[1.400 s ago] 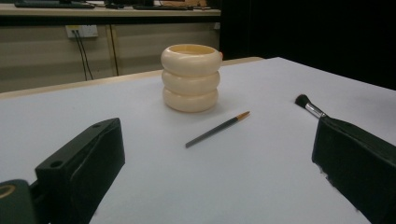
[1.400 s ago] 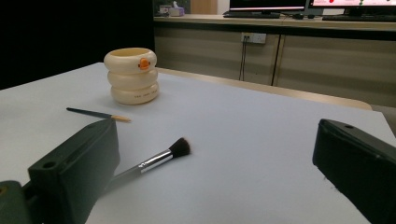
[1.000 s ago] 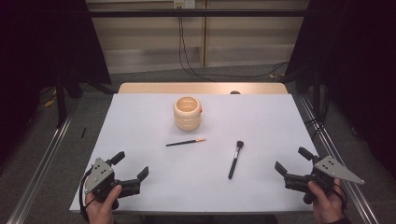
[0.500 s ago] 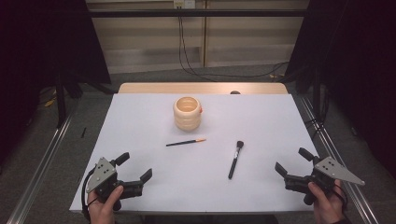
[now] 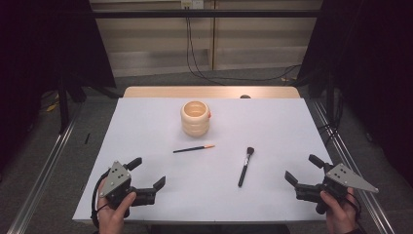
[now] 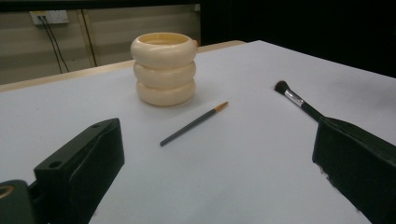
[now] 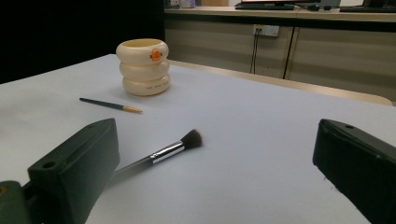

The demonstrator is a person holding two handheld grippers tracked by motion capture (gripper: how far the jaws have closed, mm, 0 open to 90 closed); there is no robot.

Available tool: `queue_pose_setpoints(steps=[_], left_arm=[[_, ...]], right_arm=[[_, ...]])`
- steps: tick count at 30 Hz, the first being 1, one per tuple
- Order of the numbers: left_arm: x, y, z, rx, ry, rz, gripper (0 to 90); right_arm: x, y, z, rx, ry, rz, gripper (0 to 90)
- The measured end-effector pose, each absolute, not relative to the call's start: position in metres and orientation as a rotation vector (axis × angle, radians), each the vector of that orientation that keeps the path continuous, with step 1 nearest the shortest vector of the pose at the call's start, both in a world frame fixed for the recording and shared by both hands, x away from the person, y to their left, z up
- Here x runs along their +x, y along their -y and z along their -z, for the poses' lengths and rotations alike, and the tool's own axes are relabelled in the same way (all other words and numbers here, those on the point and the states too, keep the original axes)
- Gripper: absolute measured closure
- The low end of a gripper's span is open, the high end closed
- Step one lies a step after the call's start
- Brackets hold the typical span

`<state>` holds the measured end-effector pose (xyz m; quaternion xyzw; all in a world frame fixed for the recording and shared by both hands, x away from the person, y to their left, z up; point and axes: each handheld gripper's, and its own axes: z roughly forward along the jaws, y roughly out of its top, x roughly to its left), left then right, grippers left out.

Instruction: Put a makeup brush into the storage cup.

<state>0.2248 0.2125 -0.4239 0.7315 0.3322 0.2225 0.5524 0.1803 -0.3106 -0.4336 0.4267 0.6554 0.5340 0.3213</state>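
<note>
Two grippers, left (image 5: 147, 175) and right (image 5: 303, 168), sit wide open near a cream holder (image 5: 195, 117), both brushes (image 5: 246, 166) between them.

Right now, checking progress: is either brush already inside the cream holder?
No: the thin brush and makeup brush lie flat on the table.

1. A slim dark pencil-like brush (image 5: 194, 148) with an orange tip lies flat on the white table (image 5: 272, 122), near its middle, tip pointing right in the high view.
2. A black-handled makeup brush (image 5: 245, 166) with a silver ferrule and dark bristles lies flat to the right of it, well apart, bristle end pointing away from the person.
3. A cream holder (image 5: 195, 118) shaped like three stacked rings stands upright behind the slim brush, open at the top, with a small orange mark on its side.
</note>
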Motion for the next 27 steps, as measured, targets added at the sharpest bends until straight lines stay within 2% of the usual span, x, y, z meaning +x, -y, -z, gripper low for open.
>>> queue_pose_setpoints(steps=[27], left_arm=[[0.252, -0.166, 0.410, 1.760, -0.723, -0.470, 1.8]], right_arm=[[0.180, 0.310, 0.435, 1.123, -1.745, -1.407, 0.0]])
